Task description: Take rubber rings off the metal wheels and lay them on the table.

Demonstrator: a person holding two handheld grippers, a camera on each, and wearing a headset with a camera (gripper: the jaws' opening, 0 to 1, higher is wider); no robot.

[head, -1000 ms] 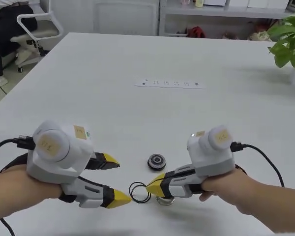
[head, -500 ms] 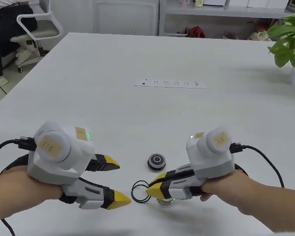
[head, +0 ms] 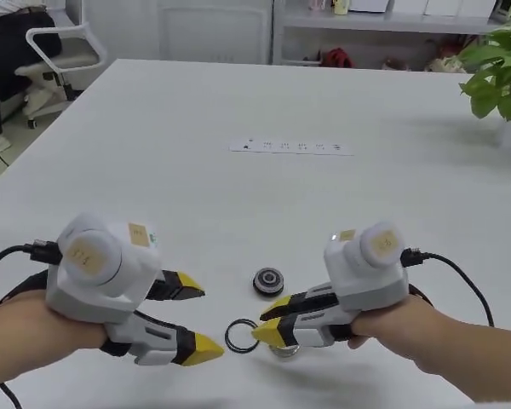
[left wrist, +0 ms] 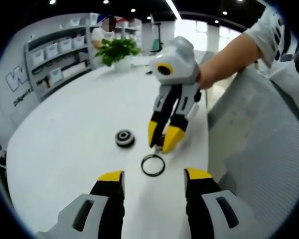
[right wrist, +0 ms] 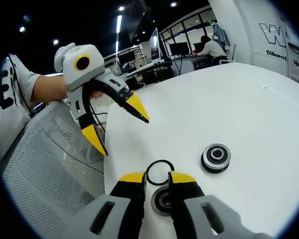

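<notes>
A loose black rubber ring (head: 241, 335) (left wrist: 153, 165) (right wrist: 159, 172) lies flat on the white table (head: 238, 204). My right gripper (head: 269, 327) (right wrist: 158, 178) is shut on a bare metal wheel (head: 282, 346) (right wrist: 162, 200), held low against the table, with its yellow tips just right of the ring. A second wheel (head: 269, 280) (left wrist: 124, 138) (right wrist: 216, 157), with a black ring still on it, rests a little farther back. My left gripper (head: 198, 317) (left wrist: 154, 175) hovers open to the left of the loose ring with nothing between its jaws. Each gripper also appears in the other's view: the right gripper (left wrist: 163, 138) and the left gripper (right wrist: 118, 123).
A white power strip (head: 291, 146) lies mid-table. A potted plant (head: 498, 72) stands at the far right, and an office chair (head: 60, 51) sits beyond the table's left corner. The near table edge runs close under both hands.
Hardly anything has moved: the loose ring stays in place, the right gripper has dipped very slightly with its wheel, and the left gripper stays open.
</notes>
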